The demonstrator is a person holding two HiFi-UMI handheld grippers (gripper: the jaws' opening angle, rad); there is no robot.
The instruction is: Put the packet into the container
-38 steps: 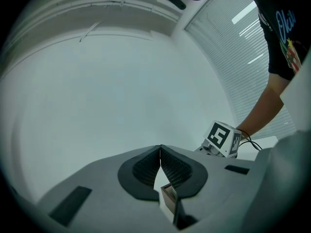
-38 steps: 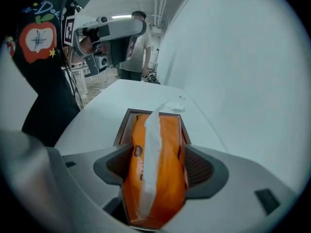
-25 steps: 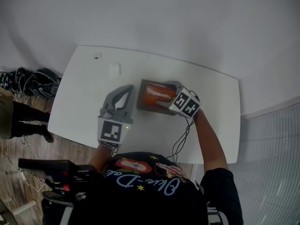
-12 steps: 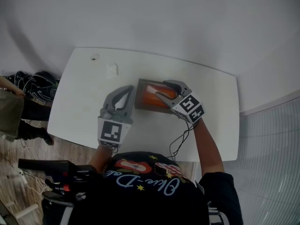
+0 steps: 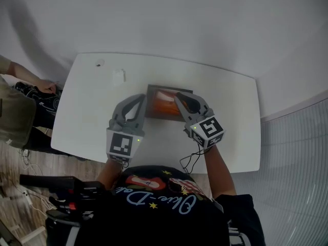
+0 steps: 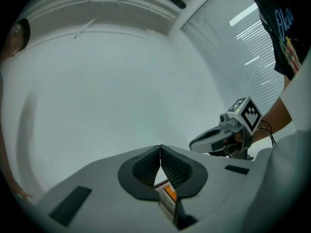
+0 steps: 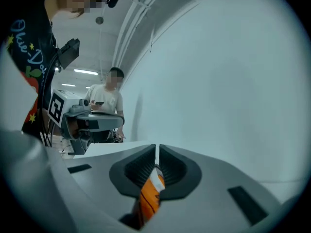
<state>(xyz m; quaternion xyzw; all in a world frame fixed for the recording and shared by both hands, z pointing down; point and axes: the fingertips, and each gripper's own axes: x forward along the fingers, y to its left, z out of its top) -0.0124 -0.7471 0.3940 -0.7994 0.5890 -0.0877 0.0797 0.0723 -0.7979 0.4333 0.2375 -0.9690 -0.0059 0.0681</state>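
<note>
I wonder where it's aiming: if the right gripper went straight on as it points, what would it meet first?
Likely only the plain white wall. The right gripper, jaws just closed on the orange-and-white packet, points about level; nothing shows before the wall, though depth is unclear.

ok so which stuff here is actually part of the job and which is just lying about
Part of the job: orange packet; dark container; right gripper, jaws just closed on the packet.

Lying about: small white scrap and dark spot near the far left corner of the table; cable bundle beside it.
</note>
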